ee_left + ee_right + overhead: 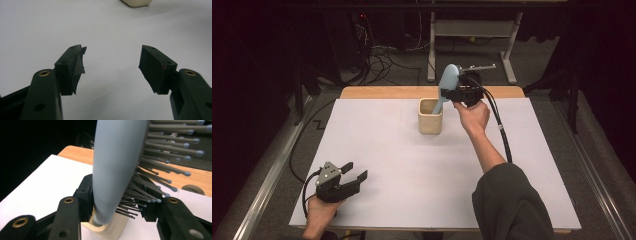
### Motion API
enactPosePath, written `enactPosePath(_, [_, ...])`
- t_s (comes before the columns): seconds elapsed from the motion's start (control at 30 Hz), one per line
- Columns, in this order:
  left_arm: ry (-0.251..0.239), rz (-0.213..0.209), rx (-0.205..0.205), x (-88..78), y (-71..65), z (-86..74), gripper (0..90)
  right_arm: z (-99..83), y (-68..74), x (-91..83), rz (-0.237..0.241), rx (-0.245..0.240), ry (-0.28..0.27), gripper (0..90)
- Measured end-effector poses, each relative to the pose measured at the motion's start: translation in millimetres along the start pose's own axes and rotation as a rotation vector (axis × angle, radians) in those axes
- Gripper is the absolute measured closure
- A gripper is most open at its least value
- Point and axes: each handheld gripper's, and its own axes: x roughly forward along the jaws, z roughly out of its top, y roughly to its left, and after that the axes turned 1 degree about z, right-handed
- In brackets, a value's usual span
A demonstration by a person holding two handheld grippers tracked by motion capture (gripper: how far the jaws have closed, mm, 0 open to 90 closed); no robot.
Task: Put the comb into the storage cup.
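A light blue hairbrush [446, 85] stands tilted with its handle down inside a cream square cup [430, 116] at the far middle of the table. My right gripper [455, 93] is shut on the brush head. In the right gripper view one pad presses the smooth back of the hairbrush [115, 165] and the other sits in its bristles, with the cup [110, 228] just below. My left gripper [353, 173] rests near the table's front left corner, held in a hand. Its jaws stand wide apart in the left gripper view, the gripper [112, 53] holding nothing.
A white sheet [402, 170] covers the table, with a wooden strip [382, 92] bare along the far edge. A black cable [501, 130] trails from the right gripper. Behind the table stand a white desk frame [472, 30] and tangled floor cables [377, 55].
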Motion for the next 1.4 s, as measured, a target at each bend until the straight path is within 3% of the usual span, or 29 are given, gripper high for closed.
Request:
enactPosePath(0.63, [-0.003,-0.002,-0.001,-0.3,0.5,0.1,36.3,-6.6,7.9,12.0,-0.011,-0.018,0.024,54.2])
enactPosePath(1.03, [-0.003,0.0,-0.002,-0.2,0.5,0.2,36.4,-17.1,0.6,18.1,-0.006,0.011,0.046,53.8])
enactPosePath(1.4, [-0.003,0.0,-0.002,-0.2,0.4,0.2,36.5,-18.7,2.7,21.2,-0.003,0.005,0.052,53.3])
